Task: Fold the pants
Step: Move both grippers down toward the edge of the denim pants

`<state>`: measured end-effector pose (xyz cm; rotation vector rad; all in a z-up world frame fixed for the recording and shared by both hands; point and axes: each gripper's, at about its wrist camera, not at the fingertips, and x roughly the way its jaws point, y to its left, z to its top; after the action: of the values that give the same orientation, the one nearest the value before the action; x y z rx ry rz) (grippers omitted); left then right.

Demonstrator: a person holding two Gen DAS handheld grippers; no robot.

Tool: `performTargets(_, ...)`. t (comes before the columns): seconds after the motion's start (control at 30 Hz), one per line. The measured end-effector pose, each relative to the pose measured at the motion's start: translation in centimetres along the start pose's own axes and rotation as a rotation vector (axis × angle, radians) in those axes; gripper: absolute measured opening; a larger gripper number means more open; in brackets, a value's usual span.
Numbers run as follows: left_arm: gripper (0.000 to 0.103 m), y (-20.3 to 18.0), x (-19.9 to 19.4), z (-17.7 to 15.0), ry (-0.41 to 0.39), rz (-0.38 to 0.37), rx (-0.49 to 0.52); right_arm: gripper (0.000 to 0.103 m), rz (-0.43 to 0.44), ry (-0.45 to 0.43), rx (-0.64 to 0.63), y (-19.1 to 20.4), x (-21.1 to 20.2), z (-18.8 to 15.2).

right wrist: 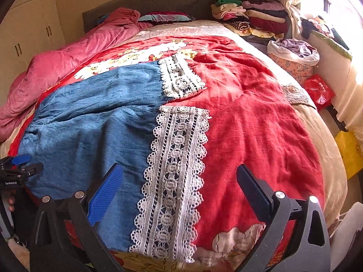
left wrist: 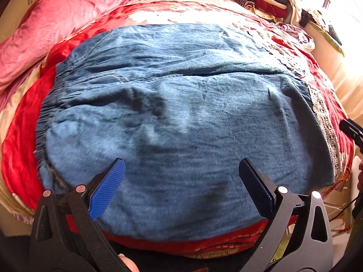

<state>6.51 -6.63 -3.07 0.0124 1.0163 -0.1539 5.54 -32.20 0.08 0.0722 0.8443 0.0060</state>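
Note:
Blue denim pants (left wrist: 181,113) lie spread flat on the red bedspread (right wrist: 256,122), waistband to the left, legs running right. They also show in the right wrist view (right wrist: 90,122), with white lace cuffs (right wrist: 174,181) at the leg ends. My left gripper (left wrist: 181,185) is open and empty, hovering over the near leg by the bed's front edge. My right gripper (right wrist: 179,195) is open and empty above the near lace cuff. The left gripper's tip (right wrist: 18,167) shows at the far left of the right wrist view.
A pink quilt (right wrist: 68,59) is bunched along the bed's left side. Stacks of folded clothes (right wrist: 249,18) sit at the head, right. A basket of laundry (right wrist: 295,56), a red bag (right wrist: 320,90) and a yellow bag (right wrist: 349,151) stand right of the bed.

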Motion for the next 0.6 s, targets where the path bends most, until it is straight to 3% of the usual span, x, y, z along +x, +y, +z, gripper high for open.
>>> performTargets(0.27, 0.094, -1.1, 1.4, -0.5, -0.014, 0.026, 0.059, 0.097, 0.023, 0.015, -0.035, -1.2, 3.9, 3.3)
performTargets(0.4, 0.094, -1.1, 1.6, -0.6, -0.016, 0.033, 0.064, 0.063, 0.044, 0.062, -0.031, -1.9, 6.2, 3.6)
performTargets(0.43, 0.094, -1.0, 1.6, -0.6, -0.015, 0.032, 0.063, 0.06, 0.065, 0.082, -0.025, -2.0, 6.8, 3.5)
performTargets(0.53, 0.094, -0.9, 1.6, -0.8, -0.016, 0.033, 0.063, 0.029, 0.146, 0.089, -0.007, -2.2, 7.2, 3.3)
performTargets(0.57, 0.094, -1.0, 1.6, -0.9, -0.017, 0.034, 0.064, 0.013, 0.166, 0.082, -0.016, -2.1, 6.8, 3.4)
performTargets(0.6, 0.094, -0.9, 1.6, -0.9, -0.017, 0.035, 0.065, 0.011, 0.168, 0.071, -0.031, -2.0, 6.4, 3.5)
